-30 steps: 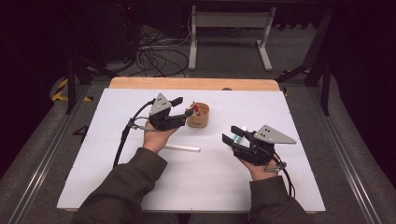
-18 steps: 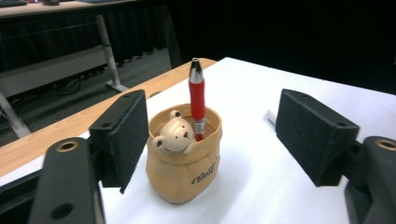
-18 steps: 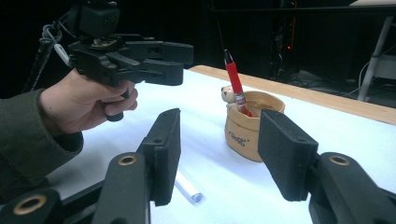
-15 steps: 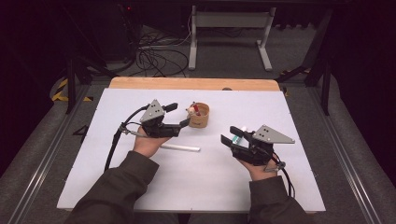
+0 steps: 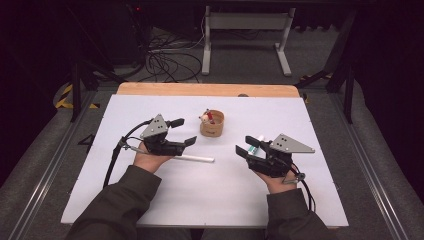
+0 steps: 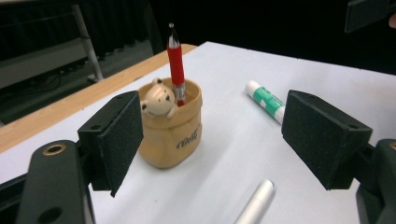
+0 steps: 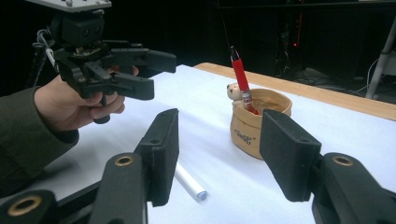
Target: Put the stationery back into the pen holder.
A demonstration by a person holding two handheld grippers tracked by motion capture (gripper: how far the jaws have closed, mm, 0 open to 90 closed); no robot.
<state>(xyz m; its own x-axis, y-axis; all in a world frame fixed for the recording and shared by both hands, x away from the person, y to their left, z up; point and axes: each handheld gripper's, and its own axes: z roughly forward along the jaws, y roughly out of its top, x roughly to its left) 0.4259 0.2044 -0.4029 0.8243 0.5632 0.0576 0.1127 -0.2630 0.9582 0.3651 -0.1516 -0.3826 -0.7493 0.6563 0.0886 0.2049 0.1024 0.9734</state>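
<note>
Here, in the high view, we see the left gripper left of centre, jaws wide and just opened further, nothing between them; the cup sits centre.

Left gripper view: red pen upright in the cup, upper centre.

Right gripper view: right gripper jaws parted, empty; white pen lower centre.

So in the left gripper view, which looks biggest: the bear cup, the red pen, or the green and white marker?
1. The bear cup looks biggest.
2. and 3. The red pen and the green and white marker look about alike in length. The marker lies farther from the camera, so ranking them is unsure.
</note>
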